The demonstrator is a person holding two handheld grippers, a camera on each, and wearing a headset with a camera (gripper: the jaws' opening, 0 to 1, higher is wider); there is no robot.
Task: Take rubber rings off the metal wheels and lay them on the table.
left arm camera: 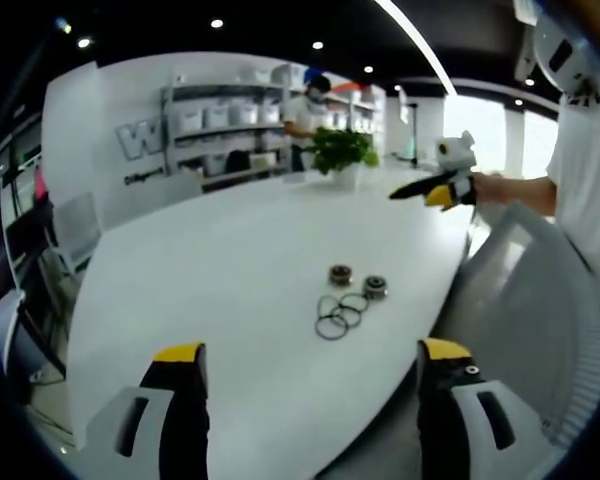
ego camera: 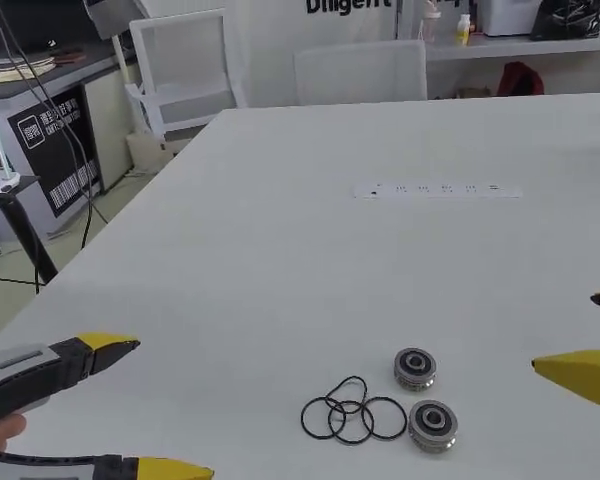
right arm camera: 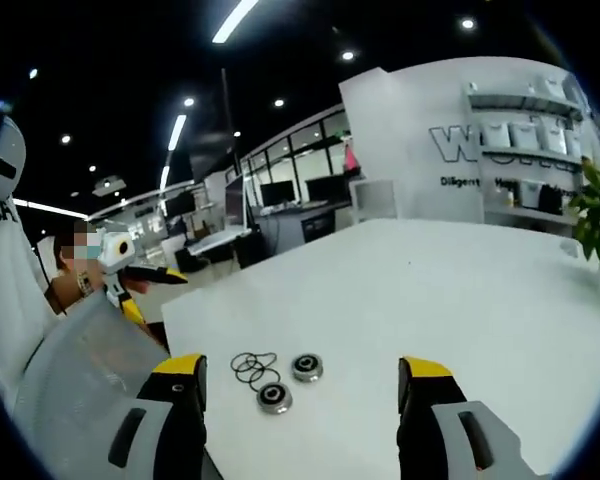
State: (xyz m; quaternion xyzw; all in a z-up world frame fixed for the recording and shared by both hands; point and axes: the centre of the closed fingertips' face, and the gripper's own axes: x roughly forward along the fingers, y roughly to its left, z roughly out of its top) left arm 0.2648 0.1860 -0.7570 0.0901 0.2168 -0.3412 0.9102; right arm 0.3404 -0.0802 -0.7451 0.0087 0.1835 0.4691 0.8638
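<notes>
Near desk point(ego camera: 310, 250) front edge, spotted two metal wheels point(ego camera: 415, 367) beside loose rubber rings point(ego camera: 352, 412). Held left gripper point(ego camera: 170, 408) and right gripper point(ego camera: 565, 332) well apart, fingers point(left arm camera: 183, 395) spread wide, empty. Couldn't confirm rings left on wheels; judged best: pin one wheel, peel sideways.

The left tool point(ego camera: 140, 405) sits at the lower left of the head view, its yellow-tipped jaws spread wide and pointing right. Part of the hand point(ego camera: 0, 432) holding it shows at the frame's edge. The right tool point(ego camera: 585, 340) enters from the right edge, jaws likewise parted, pointing left. In the left gripper view, upper right, a bare forearm point(left arm camera: 520, 190) below a white sleeve point(left arm camera: 585, 170) holds the right tool out level.
</notes>
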